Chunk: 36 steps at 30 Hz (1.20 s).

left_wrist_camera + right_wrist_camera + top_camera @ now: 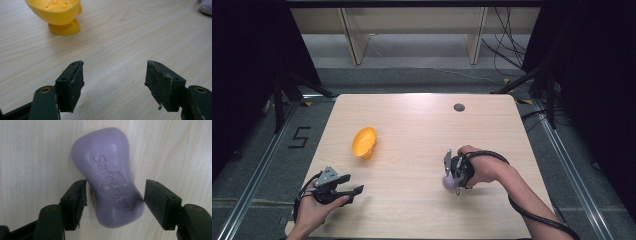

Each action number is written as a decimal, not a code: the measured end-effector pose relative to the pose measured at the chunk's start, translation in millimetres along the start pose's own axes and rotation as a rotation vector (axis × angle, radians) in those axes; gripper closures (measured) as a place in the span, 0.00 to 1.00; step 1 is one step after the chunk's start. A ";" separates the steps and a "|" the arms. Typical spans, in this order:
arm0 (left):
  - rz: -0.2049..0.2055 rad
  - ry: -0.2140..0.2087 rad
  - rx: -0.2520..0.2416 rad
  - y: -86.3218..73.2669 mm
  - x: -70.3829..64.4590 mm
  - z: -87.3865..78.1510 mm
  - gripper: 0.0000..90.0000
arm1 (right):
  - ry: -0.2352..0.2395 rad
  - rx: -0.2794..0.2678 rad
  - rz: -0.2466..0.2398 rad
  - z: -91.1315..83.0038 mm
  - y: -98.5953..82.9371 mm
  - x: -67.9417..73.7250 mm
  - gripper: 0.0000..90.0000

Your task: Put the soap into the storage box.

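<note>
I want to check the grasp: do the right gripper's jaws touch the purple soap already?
Cannot tell. In the right gripper view the right gripper straddles the soap; one pad meets its edge, with no clear gap or contact visible.

Both grippers are black with dark green arms, brass-ringed screw holes, worn black jaws; left gripper [343, 192] carries a grey plate, right gripper [451, 172] a thick black cable.

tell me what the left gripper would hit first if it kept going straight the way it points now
Probably the yellow plastic footed dish. The left gripper, jaws open, points across bare wooden table, with the dish ahead and slightly left of its line, so it might pass narrowly beside it.
</note>
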<state>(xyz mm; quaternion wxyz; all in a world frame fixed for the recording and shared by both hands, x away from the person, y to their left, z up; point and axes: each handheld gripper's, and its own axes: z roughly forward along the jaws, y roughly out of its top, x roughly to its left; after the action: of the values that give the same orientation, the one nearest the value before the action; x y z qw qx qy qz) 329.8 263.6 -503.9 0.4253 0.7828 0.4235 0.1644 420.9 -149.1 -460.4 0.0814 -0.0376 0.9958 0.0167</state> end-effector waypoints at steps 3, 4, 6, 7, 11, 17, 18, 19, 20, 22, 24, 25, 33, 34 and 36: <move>-0.001 -0.003 0.001 -0.2 -0.2 0.2 0.34 | 0.012 0.011 0.000 3.0 1.1 -1.9 0.43; 0.002 -0.003 0.001 -0.4 -0.3 0.4 0.34 | 0.012 0.011 0.000 3.0 1.1 -1.9 0.43; 0.006 -0.015 0.002 -0.2 -0.3 1.5 0.34 | 0.031 0.017 -0.004 5.9 2.1 -2.6 0.48; -0.010 -0.017 0.012 -0.5 -0.9 1.6 0.34 | 0.045 0.011 -0.069 8.6 2.9 -6.6 0.51; 0.022 -0.012 0.018 -0.2 0.6 0.5 0.34 | 0.077 0.008 0.017 11.3 3.8 -4.4 0.54; 0.005 -0.012 -0.002 -0.9 -2.2 2.2 0.34 | 0.105 -0.015 0.119 11.1 4.7 -9.2 0.56; 0.005 -0.012 -0.002 -0.9 -2.2 2.2 0.34 | 0.107 -0.035 0.109 12.4 3.9 -10.8 0.56; 0.011 -0.011 0.004 -0.7 -1.9 2.0 0.34 | 0.107 -0.035 0.109 12.4 3.9 -10.8 0.56; 0.014 -0.018 0.009 -0.5 -1.9 1.7 0.34 | 0.115 -0.039 0.158 11.8 2.8 -9.9 0.56; 0.021 -0.015 0.011 -0.5 -2.0 1.6 0.34 | 0.153 -0.014 0.268 9.9 1.6 -8.8 0.56; 0.025 -0.021 0.019 -0.2 -1.7 1.5 0.34 | 0.173 -0.027 0.290 10.6 -0.3 -11.1 0.56; 0.025 -0.019 0.019 -0.2 -1.8 1.5 0.34 | 0.187 -0.033 0.331 10.2 -1.4 -11.2 0.56; 0.027 -0.018 0.015 0.0 -3.6 2.1 0.34 | 0.269 -0.116 0.383 8.1 -8.4 -12.8 0.56; 0.028 -0.010 0.010 0.0 -4.5 2.2 0.34 | 0.301 -0.147 0.416 7.5 -9.5 -12.5 0.56; 0.033 -0.026 0.006 0.8 -6.3 2.2 0.34 | 0.329 -0.157 0.434 6.8 -10.7 -12.7 0.56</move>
<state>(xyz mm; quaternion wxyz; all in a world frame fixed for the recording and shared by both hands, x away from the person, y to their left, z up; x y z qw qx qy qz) 327.9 257.2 -503.9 0.4258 0.7930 0.4053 0.1599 435.4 -158.6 -465.4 -0.0898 0.1682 0.9761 0.1044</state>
